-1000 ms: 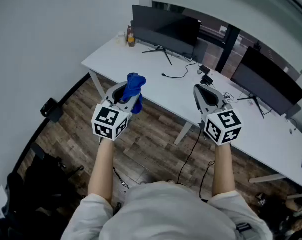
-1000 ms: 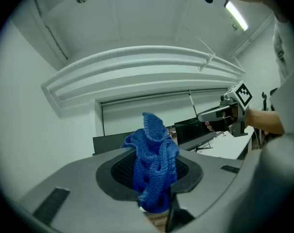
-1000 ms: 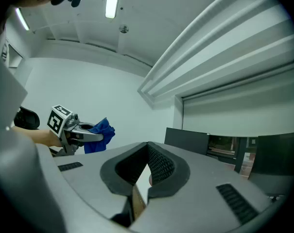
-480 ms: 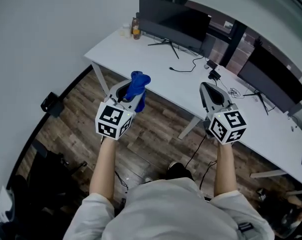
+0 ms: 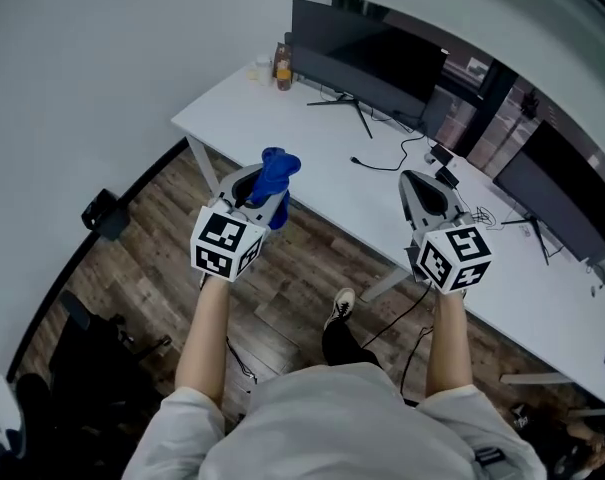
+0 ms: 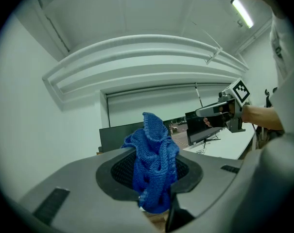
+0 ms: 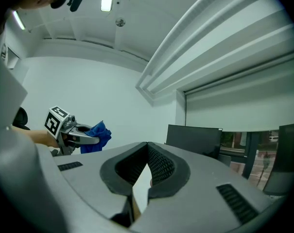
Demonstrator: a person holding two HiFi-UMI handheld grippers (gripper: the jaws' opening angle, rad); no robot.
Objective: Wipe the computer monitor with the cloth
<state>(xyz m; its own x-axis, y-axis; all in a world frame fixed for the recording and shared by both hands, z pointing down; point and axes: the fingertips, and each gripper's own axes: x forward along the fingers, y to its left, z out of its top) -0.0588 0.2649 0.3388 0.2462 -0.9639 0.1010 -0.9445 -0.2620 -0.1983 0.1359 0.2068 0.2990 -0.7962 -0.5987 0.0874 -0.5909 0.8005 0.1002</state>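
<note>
Since a second ago the worktop (image 5: 282,118) and its screens have slid nearer and lower in the head view, and a shoe (image 5: 339,306) has come into sight below, between the two arms. Both bare forearms reach straight forward from the torso, roughly parallel, with the marker cubes turned up toward the head camera.

The left gripper (image 5: 265,196) is pinching a blue cloth (image 5: 276,168); the knitted fabric bunches up between its jaws, one fold rising past the tips and another hanging under them. This gripper hangs over the wooden floor (image 5: 142,238), with the worktop's front edge just ahead of it.

The right gripper (image 5: 419,183) is pressed together at its tips with nothing between them. It is level with the left one and well apart from it, and each shows in the other's view.

The computer monitor (image 5: 367,58) stands upright ahead of both grippers, at the far side of the worktop, untouched. A second monitor (image 5: 562,193) stands beyond the right gripper, toward its right.
</note>
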